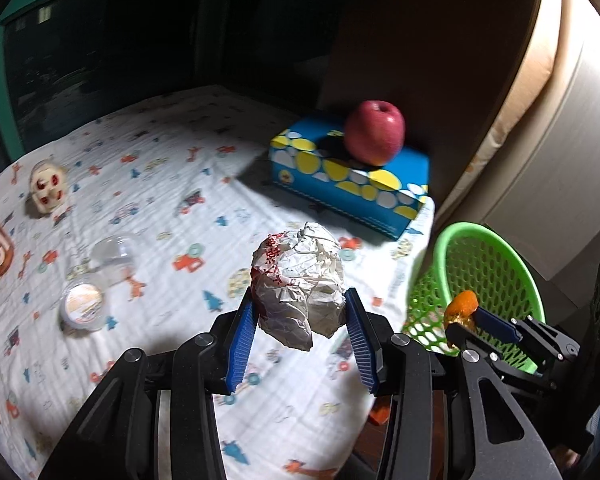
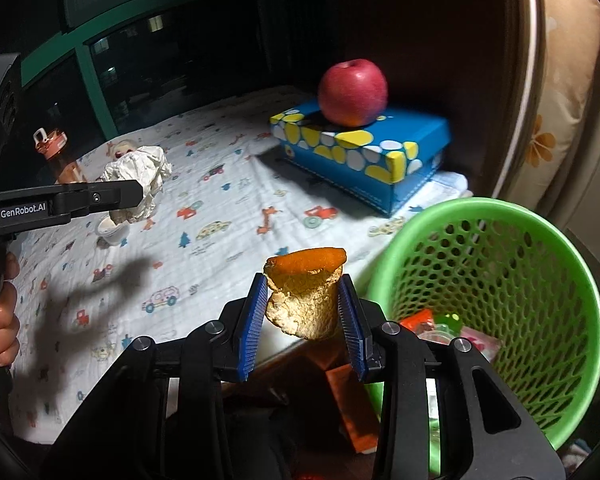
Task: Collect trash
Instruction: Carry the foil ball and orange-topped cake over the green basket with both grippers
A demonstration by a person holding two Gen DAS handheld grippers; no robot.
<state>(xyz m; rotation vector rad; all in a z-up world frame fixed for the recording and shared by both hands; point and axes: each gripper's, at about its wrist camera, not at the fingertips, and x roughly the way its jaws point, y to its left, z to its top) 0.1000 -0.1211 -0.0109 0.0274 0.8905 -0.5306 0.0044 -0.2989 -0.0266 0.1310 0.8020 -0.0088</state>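
Left gripper (image 1: 300, 312) clamped on a crumpled ball of white paper with red print (image 1: 298, 284), blue jaws pressing its two sides, the ball sticking out past the jaw tips and lifted clear of the white cloth printed with small cars and trees (image 1: 140, 184), to the left of the green plastic mesh basket (image 1: 496, 264). Right gripper (image 2: 302, 300) clenched on a curled piece of orange peel (image 2: 305, 292), pale pith facing the camera and orange rind on top, squeezed between both blue jaws, raised just left of the basket's rim and not yet over its opening. Inside the basket, some red and green wrappers (image 2: 440, 326). Beyond the basket, a blue cardboard box with yellow and white dots (image 2: 364, 152), a red apple (image 2: 353, 92) resting on its lid. Far left of the basket on the cloth, a clear plastic cup with a printed lid (image 1: 85, 306).
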